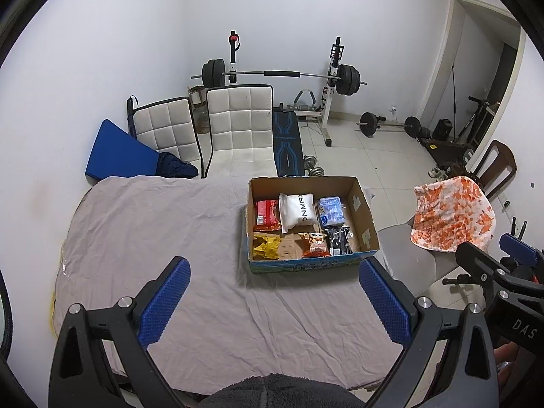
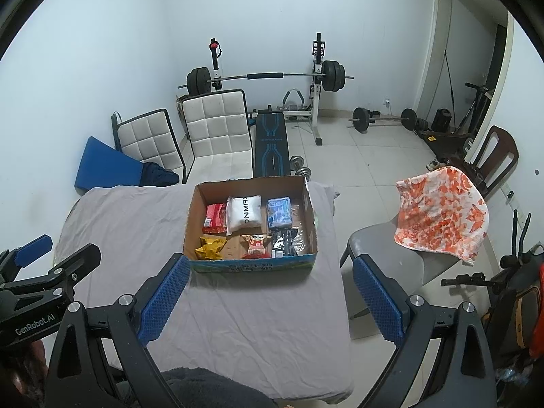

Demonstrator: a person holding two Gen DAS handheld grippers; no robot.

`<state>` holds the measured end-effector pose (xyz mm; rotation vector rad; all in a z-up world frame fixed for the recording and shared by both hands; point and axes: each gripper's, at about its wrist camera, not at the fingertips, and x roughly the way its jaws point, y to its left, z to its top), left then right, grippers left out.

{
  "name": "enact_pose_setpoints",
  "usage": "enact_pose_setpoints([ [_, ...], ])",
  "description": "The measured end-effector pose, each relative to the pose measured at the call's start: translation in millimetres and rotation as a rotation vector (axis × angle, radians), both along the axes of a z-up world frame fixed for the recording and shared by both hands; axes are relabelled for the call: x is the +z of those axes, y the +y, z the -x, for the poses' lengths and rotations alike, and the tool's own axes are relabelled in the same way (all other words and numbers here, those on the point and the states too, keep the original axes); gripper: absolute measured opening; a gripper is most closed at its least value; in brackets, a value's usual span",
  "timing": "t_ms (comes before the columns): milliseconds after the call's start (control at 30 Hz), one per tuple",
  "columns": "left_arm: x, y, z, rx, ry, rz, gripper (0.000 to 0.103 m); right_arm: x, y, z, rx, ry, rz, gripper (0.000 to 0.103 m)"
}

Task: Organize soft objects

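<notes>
Left wrist view is looking down over a table draped in a wrinkled grey cloth, with the left gripper hovering above the near half of it, its blue-padded fingers spread wide apart and holding nothing. A cardboard box is sitting at the far right corner of the table, its near wall printed in blue and green. Soft packets are lying inside it: a red packet against the far left side, a white pouch with black lettering beside it, and a blue-and-white pack toward the far right. Along the near wall a yellow bag is lying at the left, an orange cartoon snack bag in the middle, and a dark packet at the right.

Right wrist view is showing the right gripper hanging over the table's near right edge, its fingers likewise wide apart and empty, the left one just short of the box's near left corner and the right one out past the table's right edge, over the floor. The left gripper's black frame is showing at the left edge of this view.

Off the table's right edge an orange-and-white towel is draped over the back of a grey chair. Beyond the far edge two white padded chairs are standing side by side, with a weight bench and a loaded barbell on its rack behind them. A dark fleecy sleeve is filling the bottom of the left view.
</notes>
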<state>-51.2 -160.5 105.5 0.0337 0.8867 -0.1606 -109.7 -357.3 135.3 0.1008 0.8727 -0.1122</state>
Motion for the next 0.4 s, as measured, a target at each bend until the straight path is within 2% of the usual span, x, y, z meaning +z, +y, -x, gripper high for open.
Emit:
enact_pose_setpoints([
  [400, 0.4, 1.0, 1.2, -0.003, 0.0, -0.001, 0.102, 1.1, 2.1, -2.3, 0.006, -0.001, 0.0, 0.099],
])
